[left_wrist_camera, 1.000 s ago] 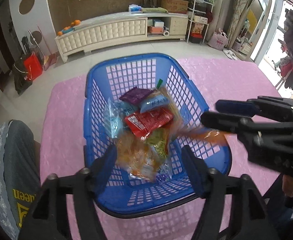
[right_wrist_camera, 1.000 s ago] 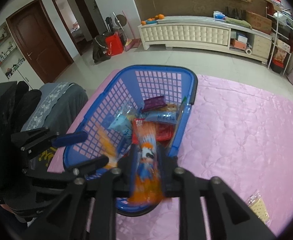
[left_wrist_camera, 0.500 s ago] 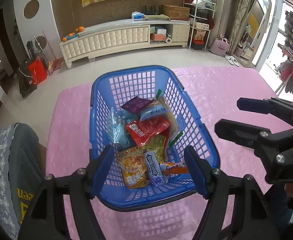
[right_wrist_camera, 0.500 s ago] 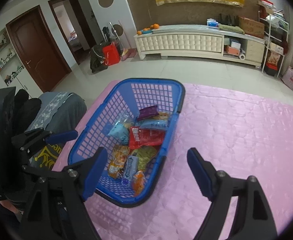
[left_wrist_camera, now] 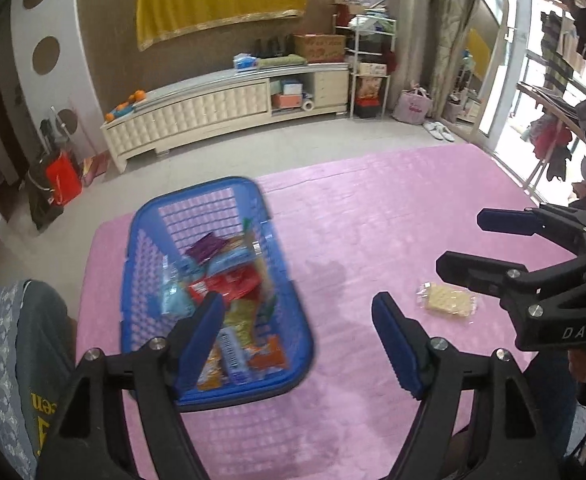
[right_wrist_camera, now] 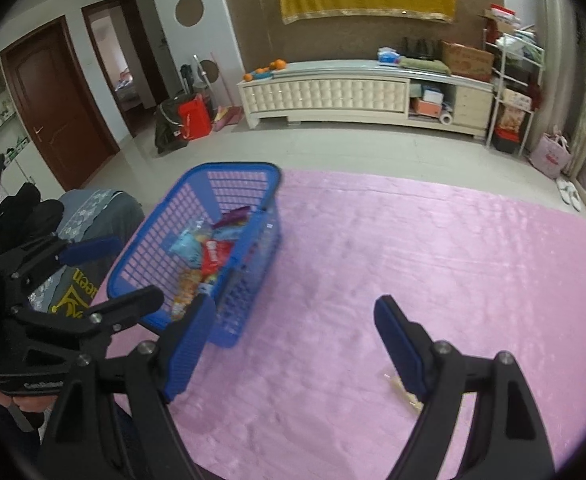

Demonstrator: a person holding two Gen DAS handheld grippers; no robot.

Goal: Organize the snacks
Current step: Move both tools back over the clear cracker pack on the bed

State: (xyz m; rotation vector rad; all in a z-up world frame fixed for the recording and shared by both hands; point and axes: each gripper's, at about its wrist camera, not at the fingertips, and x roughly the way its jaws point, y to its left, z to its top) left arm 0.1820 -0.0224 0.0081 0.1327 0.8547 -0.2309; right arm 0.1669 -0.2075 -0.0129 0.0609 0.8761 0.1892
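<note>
A blue plastic basket point(left_wrist_camera: 297, 292) point(right_wrist_camera: 269, 184) sits on the left of the pink table and holds several snack packets point(left_wrist_camera: 229, 284) point(right_wrist_camera: 209, 256). One clear packet of pale crackers point(left_wrist_camera: 449, 300) lies loose on the pink cloth to the right; in the right wrist view only its edge point(right_wrist_camera: 403, 392) shows behind my right finger. My left gripper point(left_wrist_camera: 299, 340) is open and empty above the basket's near right corner. My right gripper point(right_wrist_camera: 293, 336) point(left_wrist_camera: 459, 244) is open and empty, above the cloth right of the basket and near the cracker packet.
The pink quilted cloth point(right_wrist_camera: 413, 248) covers the table. A chair with a grey cover point(left_wrist_camera: 17, 344) stands at the table's left edge. A white cabinet point(right_wrist_camera: 333, 92), a red bag point(right_wrist_camera: 193, 120) and a shelf rack point(right_wrist_camera: 509, 80) stand across the floor.
Both grippers opened and dropped their snack packets into the basket. Both then swung right, so the basket now sits to the left and the cracker packet has come into view.
</note>
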